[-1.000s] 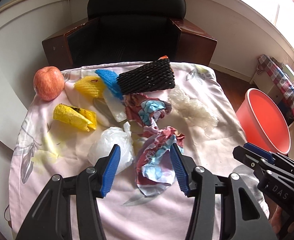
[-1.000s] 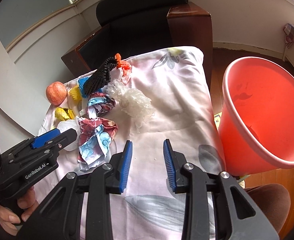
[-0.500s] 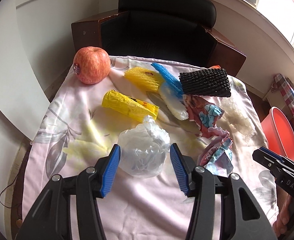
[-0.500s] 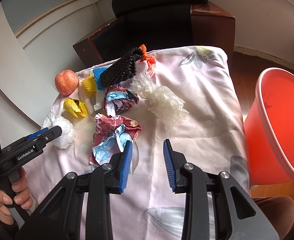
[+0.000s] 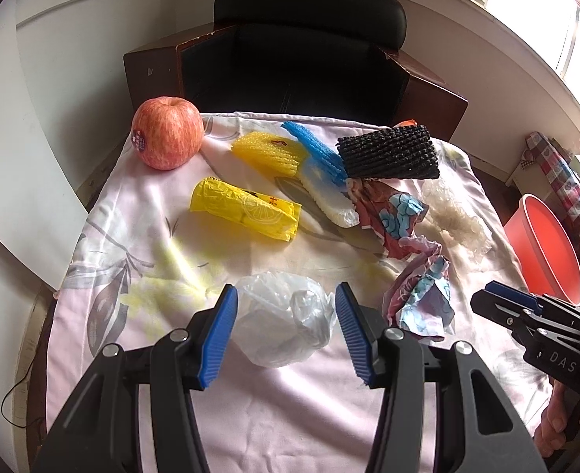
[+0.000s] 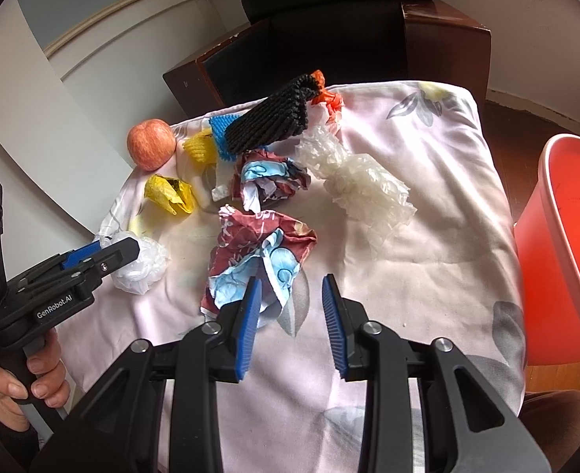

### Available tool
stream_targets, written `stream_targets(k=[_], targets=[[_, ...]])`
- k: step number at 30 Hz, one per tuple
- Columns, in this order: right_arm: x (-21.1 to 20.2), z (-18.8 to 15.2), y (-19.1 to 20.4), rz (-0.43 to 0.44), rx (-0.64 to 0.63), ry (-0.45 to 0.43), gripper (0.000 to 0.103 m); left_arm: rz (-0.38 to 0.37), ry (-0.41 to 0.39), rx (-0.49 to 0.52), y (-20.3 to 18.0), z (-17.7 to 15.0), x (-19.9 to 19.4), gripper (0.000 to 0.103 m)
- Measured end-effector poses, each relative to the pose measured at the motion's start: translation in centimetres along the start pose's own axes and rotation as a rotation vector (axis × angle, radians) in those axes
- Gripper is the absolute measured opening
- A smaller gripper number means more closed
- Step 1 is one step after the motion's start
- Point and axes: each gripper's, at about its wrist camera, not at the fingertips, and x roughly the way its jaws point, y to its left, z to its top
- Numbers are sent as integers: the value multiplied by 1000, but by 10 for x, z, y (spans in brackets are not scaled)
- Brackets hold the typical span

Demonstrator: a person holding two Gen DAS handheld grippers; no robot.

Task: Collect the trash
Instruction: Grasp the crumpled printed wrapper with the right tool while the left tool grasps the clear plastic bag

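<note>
Two grippers at lower frame. Left gripper (image 5: 286,327), jaws wide, straddles a crumpled white plastic bag (image 5: 284,325); contact with the pads is uncertain. Right gripper (image 6: 291,321), jaws partly apart, holds nothing; a crumpled printed wrapper (image 6: 258,252) lies just beyond its left pad. Farther: yellow wrapper (image 5: 246,209), black foam net (image 5: 388,153), apple (image 5: 167,138). Red bin (image 6: 566,244) at right edge.

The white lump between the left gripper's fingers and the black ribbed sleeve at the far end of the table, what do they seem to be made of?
The white lump looks like thin plastic film: translucent, glossy, crumpled. The black ribbed sleeve looks like foam netting, probably fruit packaging: matte, with a regular open mesh.
</note>
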Motion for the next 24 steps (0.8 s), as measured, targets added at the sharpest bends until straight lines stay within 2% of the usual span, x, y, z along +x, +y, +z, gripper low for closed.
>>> stream_targets(k=[5, 11, 12, 13, 14, 17, 20, 24], targets=[[6, 1, 3, 14, -8, 16, 32, 6, 18, 17, 3, -8, 3, 51], [-9, 22, -27, -40, 54, -60, 33, 13, 22, 38, 2, -12, 2, 52], [-10, 26, -33, -56, 62, -67, 38, 11, 24, 41, 2, -12, 2, 51], [-9, 29, -37, -69, 67, -71, 46, 3, 21, 41, 2, -12, 1, 46], [-8, 32, -40, -81, 67, -74, 47, -7, 18, 41, 2, -12, 1, 39], [-1, 40, -44, -103, 51, -74, 47, -19, 14, 35, 1, -11, -2, 30], [10, 45, -45, -110, 34, -59, 47, -23, 12, 28, 1, -9, -3, 23], [22, 48, -42, -123, 12, -61, 47, -32, 7, 19, 1, -6, -6, 20]])
